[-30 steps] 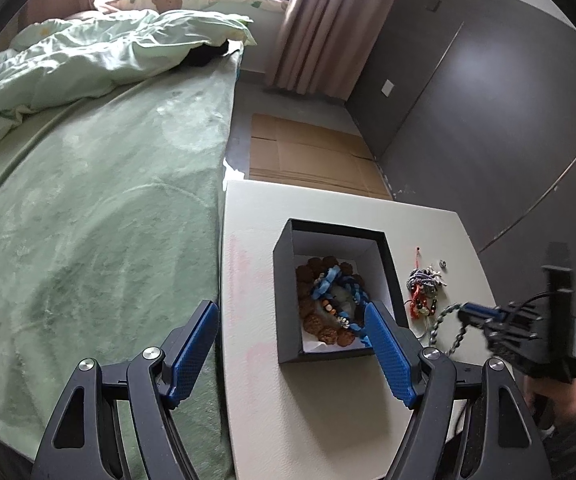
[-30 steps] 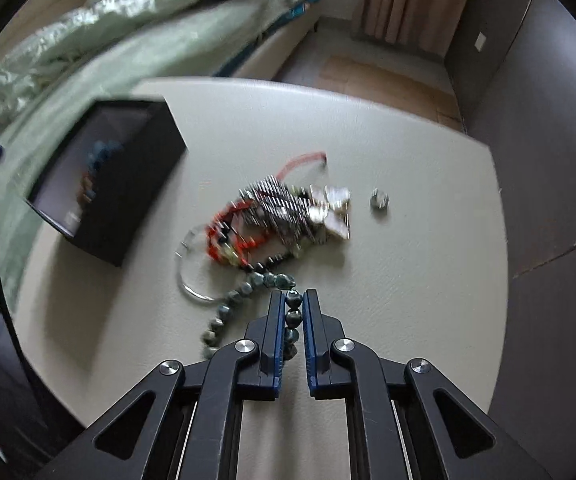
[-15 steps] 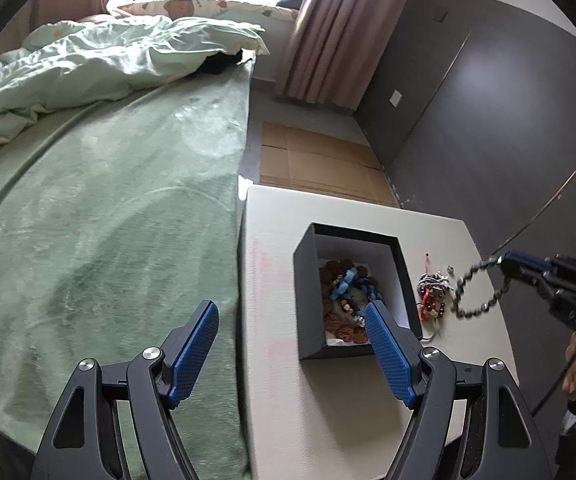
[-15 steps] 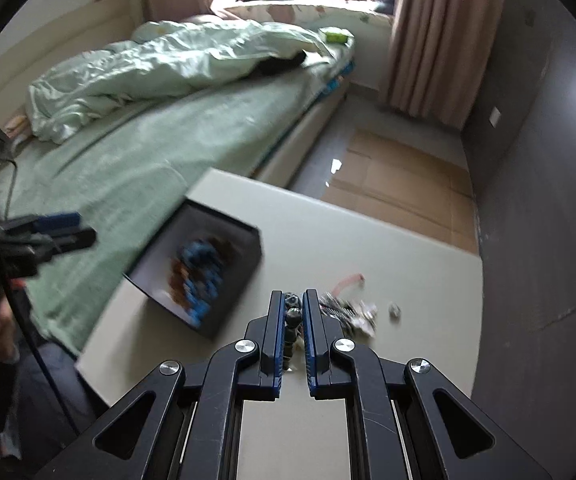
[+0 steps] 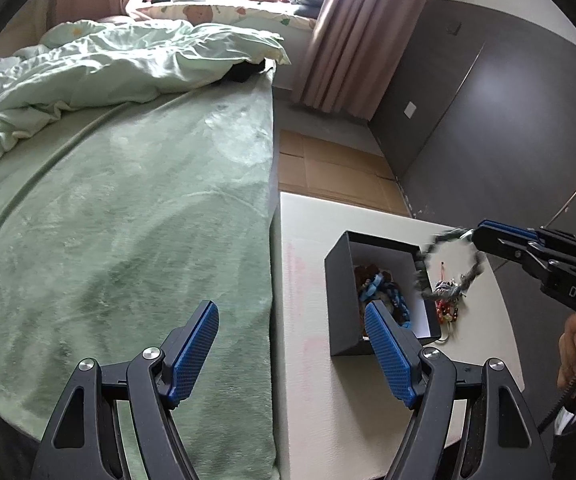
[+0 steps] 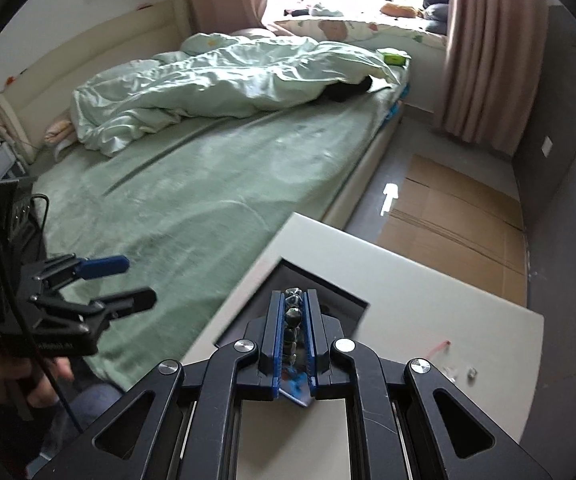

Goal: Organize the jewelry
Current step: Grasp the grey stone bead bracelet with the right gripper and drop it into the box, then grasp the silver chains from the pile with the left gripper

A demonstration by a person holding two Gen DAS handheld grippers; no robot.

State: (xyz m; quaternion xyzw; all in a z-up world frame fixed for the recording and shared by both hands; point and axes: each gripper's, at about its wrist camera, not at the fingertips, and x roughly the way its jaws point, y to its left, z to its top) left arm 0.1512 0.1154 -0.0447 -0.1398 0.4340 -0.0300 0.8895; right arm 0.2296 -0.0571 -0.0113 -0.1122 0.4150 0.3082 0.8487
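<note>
A black open box [image 5: 338,280] with a white inside stands on the white table [image 5: 320,412] and holds brown and blue bead bracelets [image 5: 384,292]. My right gripper [image 5: 478,236] is shut on a grey-green bead bracelet [image 5: 428,252], which hangs blurred over the box's right wall; the beads show between its pads in the right wrist view [image 6: 293,320]. A tangle of loose jewelry [image 5: 448,300] lies right of the box. My left gripper [image 5: 292,344] is open and empty, held near the box's near-left corner, over the table's left edge.
A green-covered bed [image 5: 108,208] with a crumpled duvet runs along the table's left side. Flattened cardboard [image 5: 328,172] lies on the floor beyond the table. A dark wall [image 5: 508,120] stands to the right. Small loose pieces [image 6: 472,373] lie on the table.
My right gripper has lifted the grey-green bracelet off the table and carried it left, up over the box. My left gripper has drawn back and stays open.
</note>
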